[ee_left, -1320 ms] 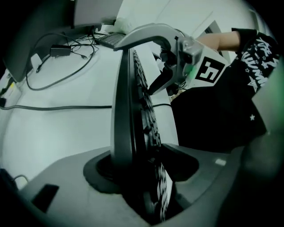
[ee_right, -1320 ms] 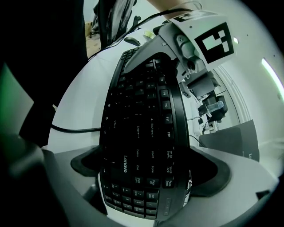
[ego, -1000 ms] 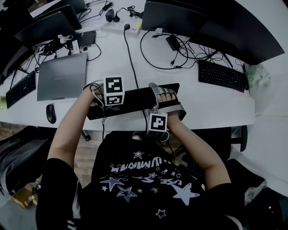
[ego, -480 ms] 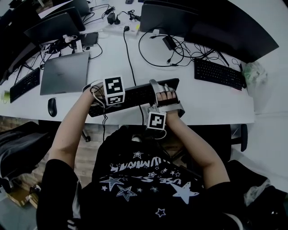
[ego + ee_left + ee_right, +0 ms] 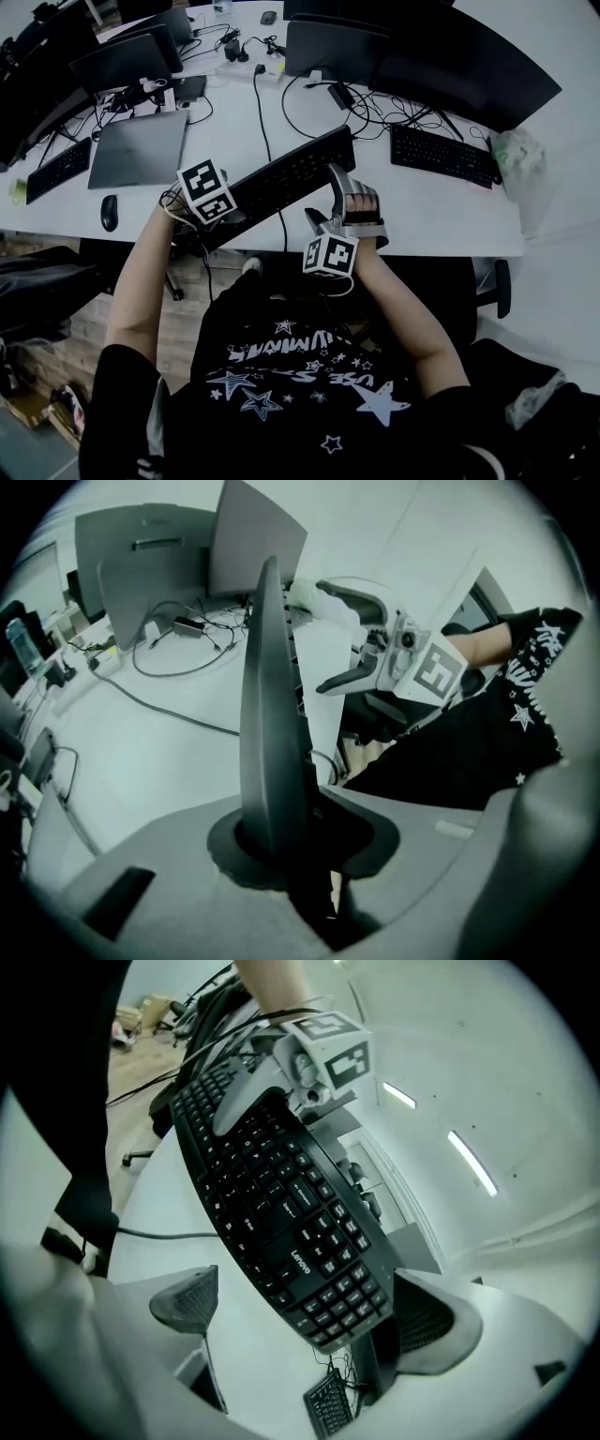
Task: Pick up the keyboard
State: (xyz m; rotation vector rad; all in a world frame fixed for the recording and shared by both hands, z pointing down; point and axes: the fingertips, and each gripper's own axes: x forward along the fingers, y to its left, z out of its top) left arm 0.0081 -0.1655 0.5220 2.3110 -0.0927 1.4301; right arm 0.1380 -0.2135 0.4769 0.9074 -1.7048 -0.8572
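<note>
The black keyboard (image 5: 281, 178) hangs above the white desk (image 5: 441, 220), slanting from near left to far right. My left gripper (image 5: 225, 217) is shut on its left end; in the left gripper view the keyboard (image 5: 267, 714) stands edge-on, pinched between the jaws of the left gripper (image 5: 291, 855). My right gripper (image 5: 339, 187) is at the right end. In the right gripper view the keyboard (image 5: 281, 1213) lies key-face toward the camera between the wide-apart jaws of the right gripper (image 5: 309, 1321). Its end leans on the right finger (image 5: 436, 1326), and the left pad (image 5: 187, 1302) stands apart from it.
On the desk are a closed grey laptop (image 5: 141, 148), a mouse (image 5: 110, 213), a second keyboard (image 5: 441, 155) at right and a third (image 5: 58, 169) at left. Monitors (image 5: 337, 42), a power strip (image 5: 253, 61) and loose cables fill the back.
Both grippers have risen with the keyboard. It has come off the desk, and its right end has swung up and away from me.
</note>
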